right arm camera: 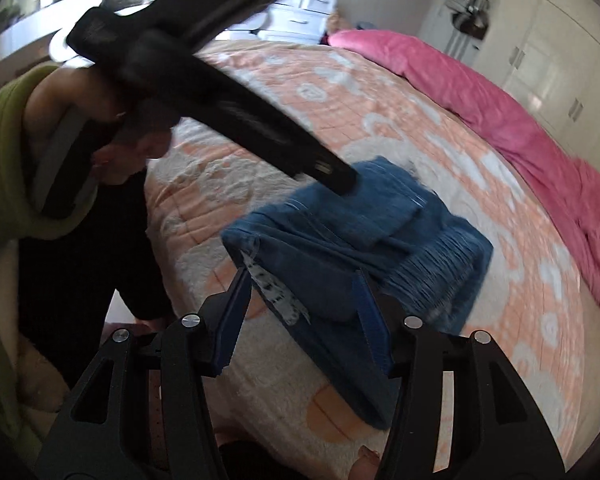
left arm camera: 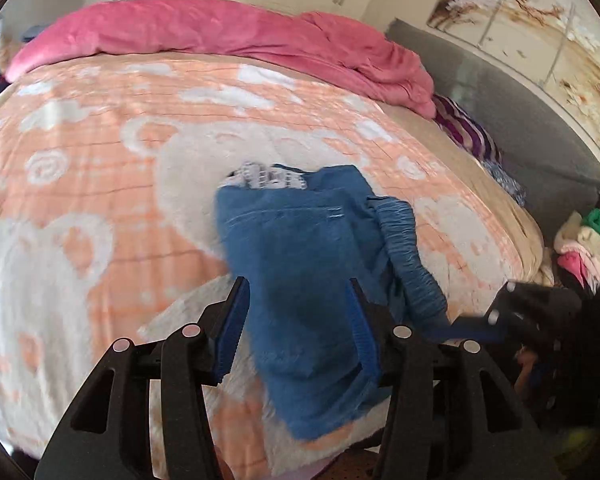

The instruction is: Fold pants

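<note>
The blue pants (left arm camera: 300, 236) lie folded into a compact bundle on the peach and white bedspread (left arm camera: 100, 140), elastic waistband (left arm camera: 404, 248) to the right, a patterned lining showing at the far edge. My left gripper (left arm camera: 298, 312) is open, its jaws spread either side of the near end of the bundle. In the right wrist view the pants (right arm camera: 340, 240) lie just ahead of my right gripper (right arm camera: 304, 308), which is open with its jaws straddling the near fold. The left gripper's body (right arm camera: 260, 120) reaches over the bundle from the upper left.
A pink duvet (left arm camera: 240, 36) is heaped along the far side of the bed. A grey headboard (left arm camera: 500, 112) and striped purple fabric (left arm camera: 464, 128) lie to the right. Folded clothes (left arm camera: 584, 244) are stacked at the right. The person's green sleeve (right arm camera: 8, 152) is at the left.
</note>
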Demonstrator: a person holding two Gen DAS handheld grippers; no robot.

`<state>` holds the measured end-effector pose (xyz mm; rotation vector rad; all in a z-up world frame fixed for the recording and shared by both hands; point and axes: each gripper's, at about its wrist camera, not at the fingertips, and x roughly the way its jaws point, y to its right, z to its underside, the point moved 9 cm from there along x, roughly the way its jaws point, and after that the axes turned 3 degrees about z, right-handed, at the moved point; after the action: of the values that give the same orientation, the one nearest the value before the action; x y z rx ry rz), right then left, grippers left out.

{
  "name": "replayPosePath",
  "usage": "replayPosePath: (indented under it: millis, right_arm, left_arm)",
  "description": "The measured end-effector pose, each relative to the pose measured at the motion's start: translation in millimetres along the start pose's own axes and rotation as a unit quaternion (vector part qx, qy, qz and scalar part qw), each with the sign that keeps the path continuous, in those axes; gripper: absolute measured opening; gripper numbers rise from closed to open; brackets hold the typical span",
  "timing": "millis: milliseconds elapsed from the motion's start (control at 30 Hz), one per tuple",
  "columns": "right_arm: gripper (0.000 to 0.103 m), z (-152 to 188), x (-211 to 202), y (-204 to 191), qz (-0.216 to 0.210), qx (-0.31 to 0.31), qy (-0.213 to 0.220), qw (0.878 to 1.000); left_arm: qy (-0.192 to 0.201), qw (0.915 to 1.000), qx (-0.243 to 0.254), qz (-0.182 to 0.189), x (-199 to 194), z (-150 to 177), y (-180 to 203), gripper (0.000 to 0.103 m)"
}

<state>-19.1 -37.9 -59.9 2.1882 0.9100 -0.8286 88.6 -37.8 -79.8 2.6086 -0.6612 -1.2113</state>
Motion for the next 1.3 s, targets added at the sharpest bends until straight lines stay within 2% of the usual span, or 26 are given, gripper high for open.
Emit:
replayPosePath:
  millis: [67, 133, 167, 200, 233, 367, 533, 733, 867, 1133, 1300]
  right_arm:
    - [0.045, -4.0, 6.0, -7.3, 0.007, -0.034, 0.001, 0.999]
    - [0.039, -4.1, 15.9, -10.7, 0.037, -0.079, -0.006, 0.996]
    - [0.026, -3.4, 22.2, -10.9, 0.052, -0.099, -0.009, 0.994]
    - [0.01, -3.1, 25.0, -10.7, 0.051, -0.099, -0.01, 0.994]
    - [0.004, -2.6, 25.9, -10.3, 0.038, -0.087, -0.009, 0.995]
    - [0.001, 3.8, 15.2, -6.9, 0.001, -0.045, 0.002, 0.999]
    - [0.001, 24.6, 21.4, -11.5, -0.014, -0.025, -0.011, 1.0]
    - [0.003, 26.0, 20.3, -7.2, -0.021, 0.033, -0.005, 0.999]
    - [0.01, 26.3, 11.4, -3.3, -0.031, 0.07, -0.005, 0.997]
    - [0.014, 21.1, -11.2, 1.2, -0.039, 0.109, 0.01, 0.993]
    - [0.027, 18.7, -24.6, 9.9, -0.029, 0.124, 0.015, 0.992]
  left_arm:
    - [-0.016, 0.9998, 0.008, -0.01, 12.2, -5.3, -1.2, 0.047]
    - [-0.023, 0.9985, 0.024, -0.044, 25.6, -12.4, -5.4, 0.047]
    - [-0.025, 0.998, 0.027, -0.052, 28.7, -13.8, -6.3, 0.047]
    - [-0.029, 0.9977, 0.025, -0.056, 35.1, -15.0, -7.8, 0.047]
    - [-0.032, 0.9977, 0.021, -0.056, 38.8, -14.3, -9.9, 0.047]
    - [-0.035, 0.998, 0.01, -0.051, 47.9, -8.3, -16.8, 0.049]
    - [-0.026, 0.9985, 0.008, -0.048, 47.8, -5.6, -16.8, 0.05]
    - [-0.023, 0.9986, 0.001, -0.048, 45.7, -4.7, -17.1, 0.05]
    - [-0.019, 0.9984, 0.003, -0.053, 41.7, -3.8, -14.7, 0.05]
    - [-0.017, 0.9985, -0.002, -0.052, 36.1, -2.3, -16.0, 0.049]
    - [-0.013, 0.9985, -0.006, -0.053, 26.9, 0.7, -15.7, 0.049]
